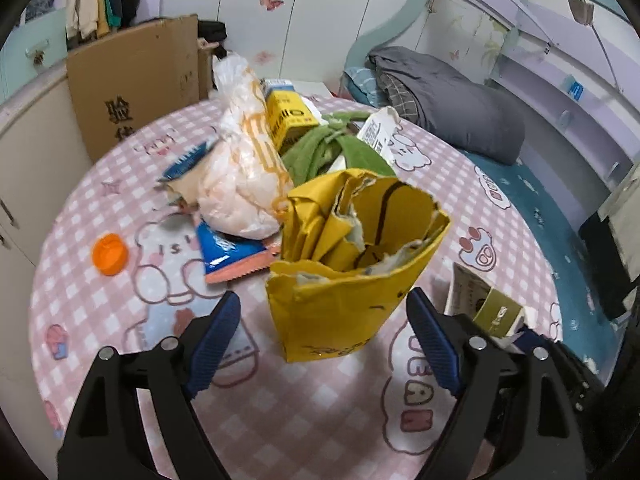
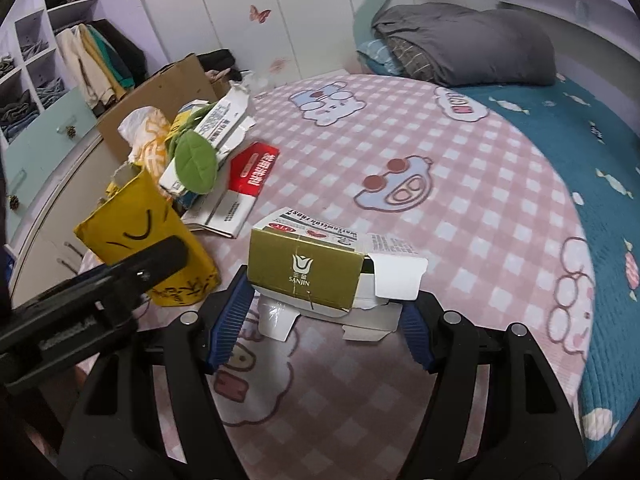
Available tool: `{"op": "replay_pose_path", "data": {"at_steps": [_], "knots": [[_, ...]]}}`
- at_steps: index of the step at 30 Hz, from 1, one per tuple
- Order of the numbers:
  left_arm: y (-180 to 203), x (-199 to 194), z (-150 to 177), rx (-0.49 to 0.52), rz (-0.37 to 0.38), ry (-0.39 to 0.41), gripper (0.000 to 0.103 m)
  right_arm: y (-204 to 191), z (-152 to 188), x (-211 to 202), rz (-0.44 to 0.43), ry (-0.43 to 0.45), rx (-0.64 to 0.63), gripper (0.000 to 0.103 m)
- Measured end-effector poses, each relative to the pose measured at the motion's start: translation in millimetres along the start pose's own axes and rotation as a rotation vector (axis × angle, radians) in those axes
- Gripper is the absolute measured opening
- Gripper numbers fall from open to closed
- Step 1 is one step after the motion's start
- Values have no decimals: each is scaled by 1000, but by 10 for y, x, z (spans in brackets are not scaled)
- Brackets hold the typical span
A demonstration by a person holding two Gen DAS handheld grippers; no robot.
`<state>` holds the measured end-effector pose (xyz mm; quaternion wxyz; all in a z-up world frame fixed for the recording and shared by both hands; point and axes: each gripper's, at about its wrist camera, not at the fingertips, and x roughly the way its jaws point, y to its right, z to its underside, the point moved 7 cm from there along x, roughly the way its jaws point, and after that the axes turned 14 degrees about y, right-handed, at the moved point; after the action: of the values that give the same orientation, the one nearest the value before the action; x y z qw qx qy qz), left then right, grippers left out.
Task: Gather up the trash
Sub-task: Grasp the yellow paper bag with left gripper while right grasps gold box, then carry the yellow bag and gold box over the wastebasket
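Note:
A torn yellow paper bag (image 1: 344,264) stands upright on the pink checked blanket (image 1: 120,208). My left gripper (image 1: 324,320) is open, its blue pads on either side of the bag's base without touching it. The bag also shows in the right wrist view (image 2: 148,236). My right gripper (image 2: 328,304) is open around a gold and white medicine box (image 2: 308,270) with its flaps torn open. That box shows at the right in the left wrist view (image 1: 484,308). Behind the bag lie a white plastic bag (image 1: 244,168), a blue wrapper (image 1: 228,252) and an orange cap (image 1: 110,255).
A green cloth (image 1: 328,148), a yellow carton (image 1: 290,118) and white cartons (image 2: 216,128) pile at the back, with a red box (image 2: 254,172) beside them. A cardboard box (image 1: 136,80) stands past the bed's edge. Grey bedding (image 2: 464,40) lies at the head.

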<state>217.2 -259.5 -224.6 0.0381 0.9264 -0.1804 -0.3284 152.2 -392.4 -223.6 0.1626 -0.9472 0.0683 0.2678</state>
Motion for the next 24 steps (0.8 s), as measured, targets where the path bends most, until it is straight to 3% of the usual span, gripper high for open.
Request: {"op": "replay_pose_path", "data": {"at_steps": [3,5,9,11,15,18,24], "knots": [[-37,90,4,-50,42,-17,81,-40,-1,24,-18,-8,-7,68],[-53,112,3,-66,72,-16,55,-57,-6,28,-20,-9,-12,68],[-65,86,21,-85,100,-17,38,-107,-5,18,-22,-8,-19,68],[-103,44,29,-87,106,-11,21,-152,-2,-8,-23,-4,-24,68],[-217,-135,51,-103,113,14,14,-280,7,-78,-38,1,-34,68],[-298,-317,50,-113,124,33,2,-465,7,-149,-68,5,-46,68],[-599,-697,-18,-122,98,95,2,-998,40,-266,-139,11,-100,67]]}}
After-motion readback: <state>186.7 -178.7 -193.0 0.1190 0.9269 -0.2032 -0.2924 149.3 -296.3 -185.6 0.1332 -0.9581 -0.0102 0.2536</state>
